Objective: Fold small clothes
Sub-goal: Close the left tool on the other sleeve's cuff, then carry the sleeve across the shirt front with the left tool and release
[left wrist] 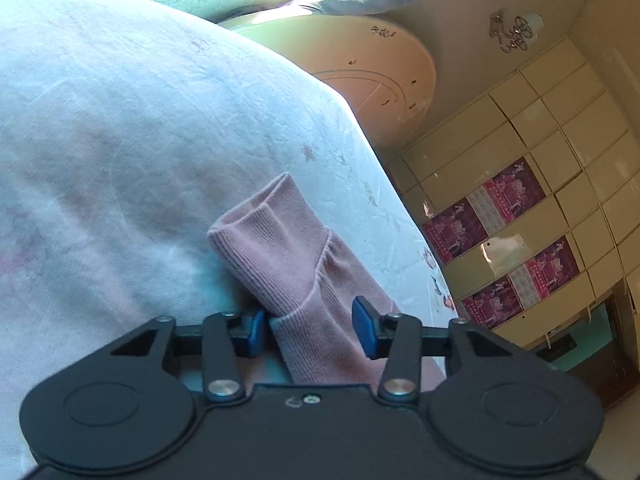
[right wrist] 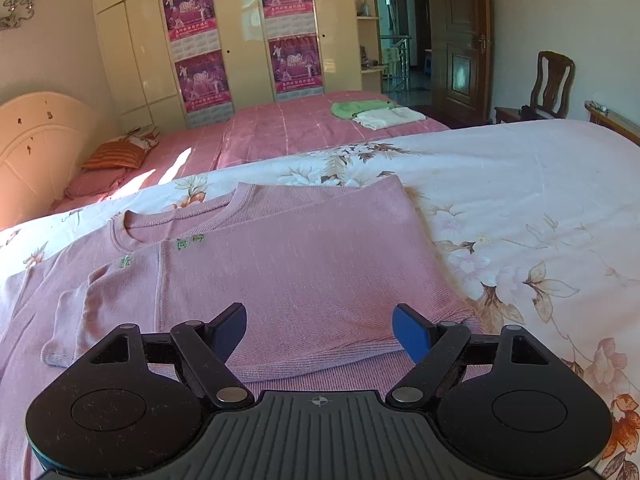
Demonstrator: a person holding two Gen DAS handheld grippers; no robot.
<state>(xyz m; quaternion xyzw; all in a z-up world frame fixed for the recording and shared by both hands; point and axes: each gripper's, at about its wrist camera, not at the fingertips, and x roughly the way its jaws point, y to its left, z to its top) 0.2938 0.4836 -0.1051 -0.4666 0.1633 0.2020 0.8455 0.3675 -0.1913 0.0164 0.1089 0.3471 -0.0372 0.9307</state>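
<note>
1. Only the left wrist view shows the ribbed cuff (left wrist: 256, 224) of the pink sweater's sleeve (left wrist: 320, 320). The sleeve runs up between the blue pads (left wrist: 256, 332) of the left gripper (left wrist: 310, 330). The left pad touches the fabric, while the right one stands just clear, so the claw is partly apart and not clamped.
2. Only the right wrist view shows the body of the pink sweater (right wrist: 288, 264). It lies flat on the floral bedspread (right wrist: 520, 208), with one side folded over.
3. The right gripper (right wrist: 320, 330) hovers over the sweater's near edge, its fingers wide apart and empty.
4. The sleeve's long axis runs away from the left gripper, with the open cuff end pointing away and to the upper left.
5. The sweater's round collar (right wrist: 180, 216) lies to the far left in the right wrist view, and the folded body stretches across to the right.
6. Behind it stand a pink bed (right wrist: 280, 132) carrying folded green and white cloths (right wrist: 372, 114), and a cream wardrobe (right wrist: 240, 32).
</note>
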